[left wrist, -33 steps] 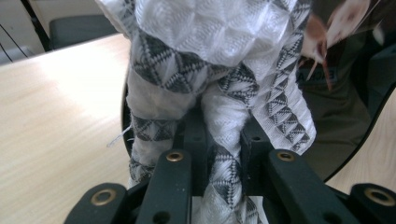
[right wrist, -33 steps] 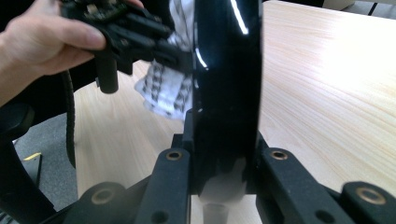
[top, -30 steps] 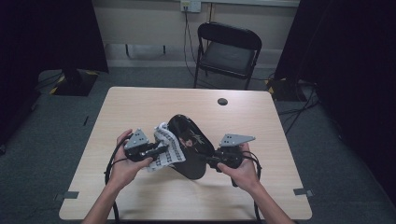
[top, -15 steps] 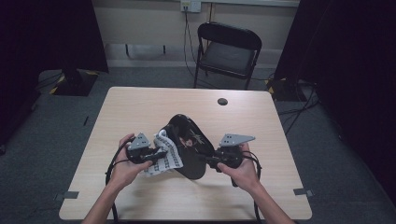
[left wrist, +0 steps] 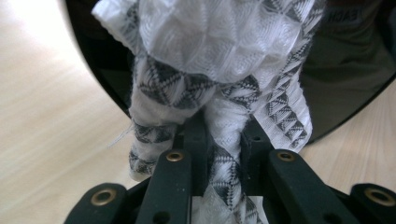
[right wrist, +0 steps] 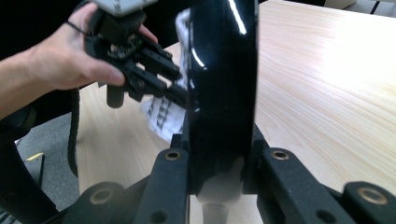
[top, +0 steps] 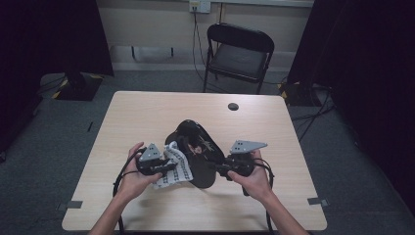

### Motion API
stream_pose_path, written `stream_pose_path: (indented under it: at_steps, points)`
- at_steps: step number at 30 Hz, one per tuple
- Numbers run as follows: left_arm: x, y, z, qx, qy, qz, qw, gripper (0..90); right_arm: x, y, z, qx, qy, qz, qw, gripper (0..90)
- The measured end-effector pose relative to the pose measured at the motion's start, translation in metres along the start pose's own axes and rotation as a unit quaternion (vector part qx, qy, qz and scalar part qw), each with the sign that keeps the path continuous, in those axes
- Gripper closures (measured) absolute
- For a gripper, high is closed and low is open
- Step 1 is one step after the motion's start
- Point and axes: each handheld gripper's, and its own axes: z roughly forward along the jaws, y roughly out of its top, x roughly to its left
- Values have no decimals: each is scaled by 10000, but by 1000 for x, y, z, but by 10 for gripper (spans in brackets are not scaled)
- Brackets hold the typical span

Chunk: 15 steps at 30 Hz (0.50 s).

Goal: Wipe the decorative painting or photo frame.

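Clamping cloth [left wrist: 219,70] (left jaws) and glossy black dish [right wrist: 222,84] (right jaws); chair [top: 238,54] beyond table [top: 147,112].

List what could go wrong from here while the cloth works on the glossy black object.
1. The right claw clamps the glossy black curved object at its edge alone; on such a slick surface it could slip or twist out under the wiping push.
2. The left claw pinches only a bunched fold of the white cloth with grey triangle pattern, which may pull free.
3. The object is held over the light wooden table; a slip would knock it down.
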Motion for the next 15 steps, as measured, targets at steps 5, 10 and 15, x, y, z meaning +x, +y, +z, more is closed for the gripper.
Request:
stream_pose_path:
  at_steps: [5,10,15]
  points:
    - [-3,-3,6,187,-117,15,9998,770,0,0,0,3,-2,8,10000,783]
    - [-1,-8,12,359,-214,-73,9991,774,0,0,0,4,-9,1,10000,782]
    - [5,-8,8,270,-61,-142,9995,779,0,0,0,1,-20,10,10000,782]
